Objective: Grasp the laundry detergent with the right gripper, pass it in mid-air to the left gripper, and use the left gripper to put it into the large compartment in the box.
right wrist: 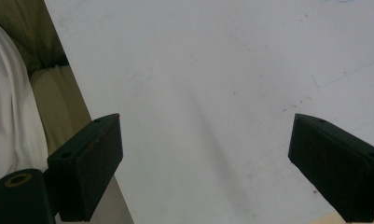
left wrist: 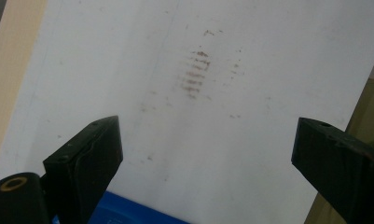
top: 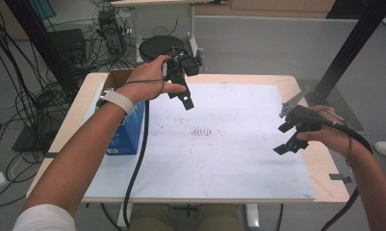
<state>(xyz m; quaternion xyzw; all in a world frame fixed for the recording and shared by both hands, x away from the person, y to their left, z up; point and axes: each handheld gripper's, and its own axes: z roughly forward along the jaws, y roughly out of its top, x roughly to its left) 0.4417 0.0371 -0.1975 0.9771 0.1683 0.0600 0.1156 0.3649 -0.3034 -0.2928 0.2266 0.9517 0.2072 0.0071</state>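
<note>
Both tongs gape wide and hold nothing — left tongs (top: pixel 181 94) at eleven o'clock over the white paper sheet (top: pixel 229 159), beside a blue cardboard box (top: pixel 128 137) — right tongs (top: pixel 288 138) at three.

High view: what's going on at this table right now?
A person holds a two-jaw gripper in each hand over a white sheet on the table. The left gripper hovers near the far left, beside a blue box; the right gripper sits at the sheet's right edge. Both stand with jaws open and nothing between them. Faint brownish smudges mark the sheet's middle. No grasp has begun.
</note>
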